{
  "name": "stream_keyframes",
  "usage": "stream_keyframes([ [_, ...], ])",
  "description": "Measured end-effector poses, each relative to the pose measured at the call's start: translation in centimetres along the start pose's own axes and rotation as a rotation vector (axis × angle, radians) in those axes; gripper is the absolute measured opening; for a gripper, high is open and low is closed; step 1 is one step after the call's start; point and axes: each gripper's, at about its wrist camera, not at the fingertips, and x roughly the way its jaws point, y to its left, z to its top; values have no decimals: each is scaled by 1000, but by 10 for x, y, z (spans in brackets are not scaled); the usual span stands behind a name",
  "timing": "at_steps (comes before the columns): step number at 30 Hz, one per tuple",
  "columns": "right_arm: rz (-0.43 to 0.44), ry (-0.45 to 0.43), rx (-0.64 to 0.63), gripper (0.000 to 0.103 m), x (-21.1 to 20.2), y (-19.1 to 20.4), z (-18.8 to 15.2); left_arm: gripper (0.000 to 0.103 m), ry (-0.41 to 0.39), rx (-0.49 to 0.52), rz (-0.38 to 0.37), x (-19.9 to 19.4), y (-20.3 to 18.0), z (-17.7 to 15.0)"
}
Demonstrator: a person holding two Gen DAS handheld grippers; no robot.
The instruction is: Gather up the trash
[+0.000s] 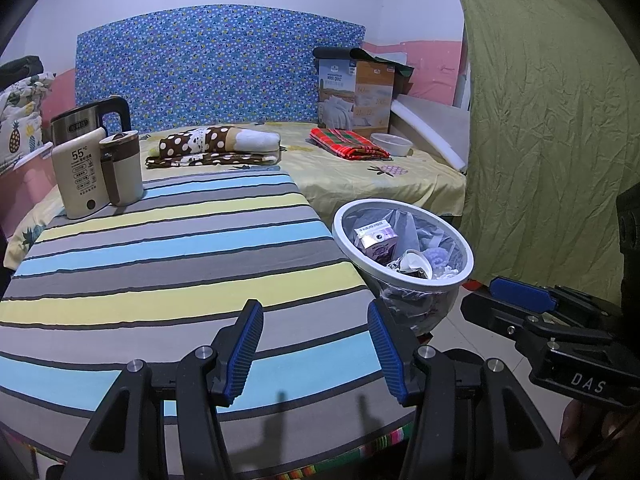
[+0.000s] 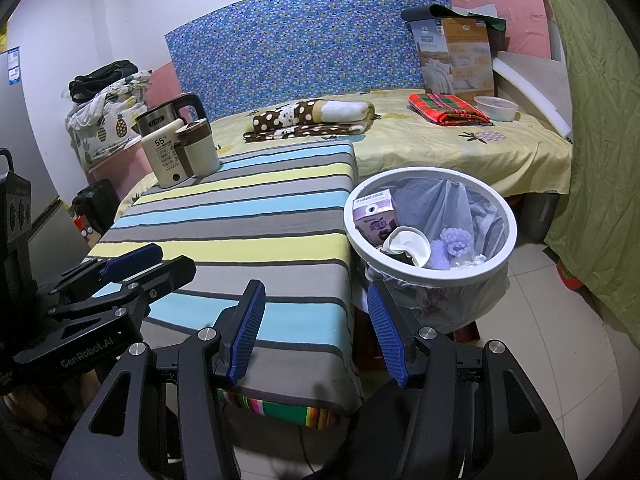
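Observation:
A white trash bin [image 1: 464, 276] [image 2: 500, 256] with a clear liner stands on the floor at the right edge of the striped table [image 1: 180, 264] [image 2: 248, 216]. Inside lie a purple milk carton [image 1: 376, 240] [image 2: 374, 216], a crumpled white paper cup [image 1: 416, 264] [image 2: 408, 246] and pale purple and white scraps [image 2: 452, 246]. My left gripper [image 1: 316, 348] is open and empty, low over the table's near edge. My right gripper [image 2: 316, 332] is open and empty, over the table's near right corner beside the bin. Each gripper shows in the other's view: the left [image 2: 132, 268] and the right [image 1: 520, 300].
A cream 55°C warmer [image 1: 78, 172] [image 2: 164, 156], a brown-and-cream cup [image 1: 122, 166] [image 2: 198, 148] and a steel kettle [image 1: 90, 120] [image 2: 168, 114] stand at the table's far left. Behind is a bed [image 1: 352, 168] with folded cloths, a plastic bowl [image 1: 391, 143] and a quilt box [image 1: 356, 92]. A green curtain [image 1: 552, 120] hangs right.

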Motion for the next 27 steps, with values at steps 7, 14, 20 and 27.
stream_keyframes([
  [7, 0, 1, 1, 55, 0, -1, 0, 54, 1, -1, -1, 0, 0, 0],
  [14, 1, 2, 2, 55, 0, 1, 0, 54, -1, 0, 4, 0, 0, 0],
  [20, 1, 2, 3, 55, -1, 2, -1, 54, 0, -1, 10, 0, 0, -2],
  [27, 2, 2, 3, 55, -1, 3, -1, 54, -3, -3, 25, 3, -1, -5],
])
